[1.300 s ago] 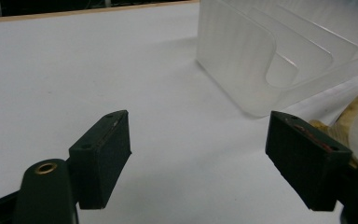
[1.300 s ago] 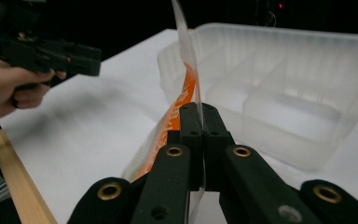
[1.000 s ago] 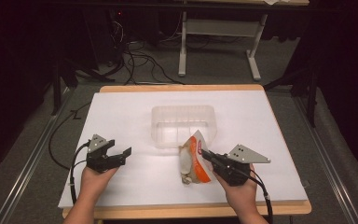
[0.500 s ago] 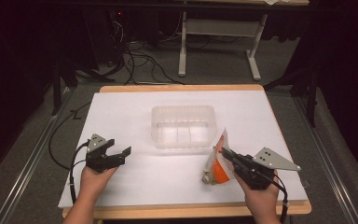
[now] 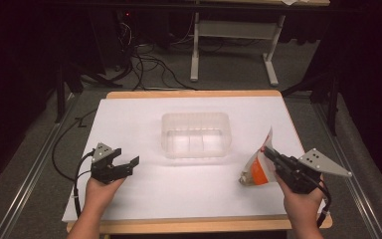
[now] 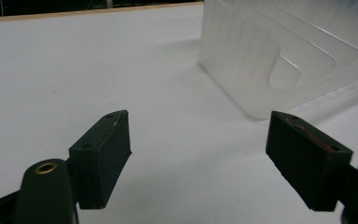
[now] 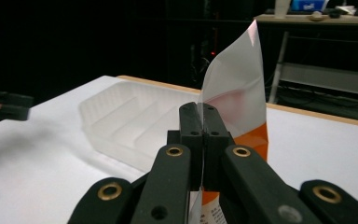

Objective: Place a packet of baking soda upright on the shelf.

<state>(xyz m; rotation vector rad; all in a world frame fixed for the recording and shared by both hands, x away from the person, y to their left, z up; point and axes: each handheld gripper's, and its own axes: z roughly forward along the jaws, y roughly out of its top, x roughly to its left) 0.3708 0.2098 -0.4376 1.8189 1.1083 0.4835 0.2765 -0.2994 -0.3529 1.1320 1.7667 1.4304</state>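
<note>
R gripper (image 5: 267,152) was clamped on thin snack pouch (image 5: 257,168) edge, L gripper (image 5: 129,163) apart & empty; pouch could've slipped, missing clear divided bin (image 5: 195,133).

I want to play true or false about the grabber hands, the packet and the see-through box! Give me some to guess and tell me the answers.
1. The right gripper is pinching the white and orange packet. True.
2. The left gripper is holding the packet too. False: its jaws stand open with nothing between them.
3. The packet lies inside the clear plastic box. False: it is held off to the box's right, above the white table top.
4. The clear box has dividers inside. True.
5. The two grippers are touching each other. False: they are far apart, one at each side of the table.
</note>
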